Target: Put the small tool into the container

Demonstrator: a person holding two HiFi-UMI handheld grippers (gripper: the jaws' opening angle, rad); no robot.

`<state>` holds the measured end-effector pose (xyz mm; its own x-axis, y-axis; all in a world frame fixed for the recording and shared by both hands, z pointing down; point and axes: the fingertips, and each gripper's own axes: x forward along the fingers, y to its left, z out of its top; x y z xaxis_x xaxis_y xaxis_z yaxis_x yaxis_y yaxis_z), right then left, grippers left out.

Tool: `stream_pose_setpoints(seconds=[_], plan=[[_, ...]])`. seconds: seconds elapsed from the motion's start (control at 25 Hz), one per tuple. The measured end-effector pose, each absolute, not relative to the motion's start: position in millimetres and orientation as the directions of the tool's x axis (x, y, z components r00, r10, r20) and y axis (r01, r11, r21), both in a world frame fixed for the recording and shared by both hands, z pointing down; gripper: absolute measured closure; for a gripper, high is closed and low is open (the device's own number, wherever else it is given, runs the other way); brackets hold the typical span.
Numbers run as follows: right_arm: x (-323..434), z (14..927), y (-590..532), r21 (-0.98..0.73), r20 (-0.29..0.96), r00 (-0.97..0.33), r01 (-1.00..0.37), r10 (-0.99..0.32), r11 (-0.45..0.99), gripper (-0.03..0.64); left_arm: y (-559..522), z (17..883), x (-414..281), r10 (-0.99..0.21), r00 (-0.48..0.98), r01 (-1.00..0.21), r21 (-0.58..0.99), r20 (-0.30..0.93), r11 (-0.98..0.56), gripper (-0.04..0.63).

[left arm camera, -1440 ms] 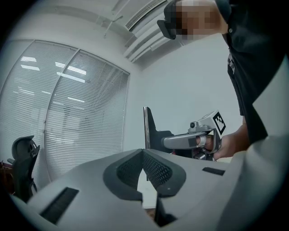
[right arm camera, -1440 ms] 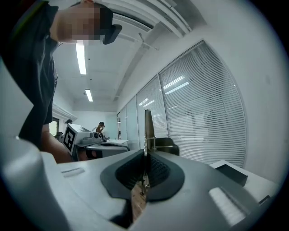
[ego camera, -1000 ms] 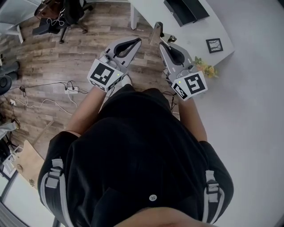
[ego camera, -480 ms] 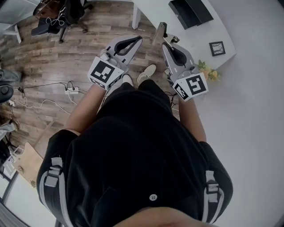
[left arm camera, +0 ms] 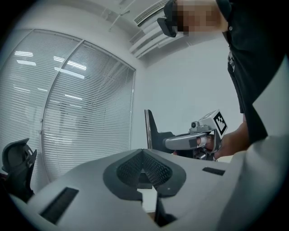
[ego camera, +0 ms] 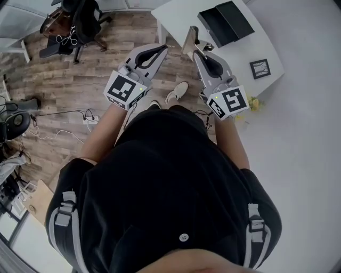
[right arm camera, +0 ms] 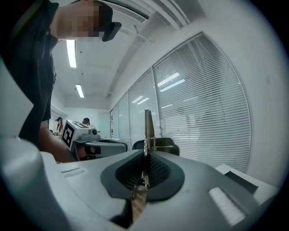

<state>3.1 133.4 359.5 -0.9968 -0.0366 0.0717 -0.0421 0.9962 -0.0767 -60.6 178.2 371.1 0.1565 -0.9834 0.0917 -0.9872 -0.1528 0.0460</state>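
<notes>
My right gripper [ego camera: 198, 48] is shut on a small flat tool [ego camera: 190, 38] with a thin blade, which sticks out past the jaws. In the right gripper view the tool [right arm camera: 147, 131] stands upright, pinched between the closed pads of that gripper [right arm camera: 145, 173]. My left gripper [ego camera: 162, 49] is shut with nothing in it, and its jaws meet in the left gripper view [left arm camera: 143, 158]. The black open container [ego camera: 225, 21] lies on a white table [ego camera: 178, 13] just ahead of both grippers. Both grippers hover over the floor, short of the table.
A small picture frame [ego camera: 259, 68] and yellow flowers [ego camera: 254, 103] sit near the table's right edge. A black office chair [ego camera: 80, 21] stands at the far left. Cables and a power strip [ego camera: 88, 118] lie on the wooden floor. My shoe [ego camera: 176, 92] shows below the grippers.
The person has stepped forward: the table and the black container have slid closer and further into view. Both grippers stay shut, with the tool still in the right one.
</notes>
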Motion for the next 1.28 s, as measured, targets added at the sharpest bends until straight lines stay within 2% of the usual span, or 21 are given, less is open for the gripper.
stream_pose_setpoints(seconds=[0.76,1.28], plan=[[4,376,-23,-0.146,0.07,-0.991,-0.121,-0.112,0.982,0.603,8,368,-57,-0.966,0.228,-0.974,0.013,0.124,-0.228,0.586],[-8,399,-103,-0.176,0.14,-0.946,-0.313,-0.291,0.933,0.603,-78,396,-69,-0.895,0.412,-0.911,0.062,0.173,-0.408,0.586]])
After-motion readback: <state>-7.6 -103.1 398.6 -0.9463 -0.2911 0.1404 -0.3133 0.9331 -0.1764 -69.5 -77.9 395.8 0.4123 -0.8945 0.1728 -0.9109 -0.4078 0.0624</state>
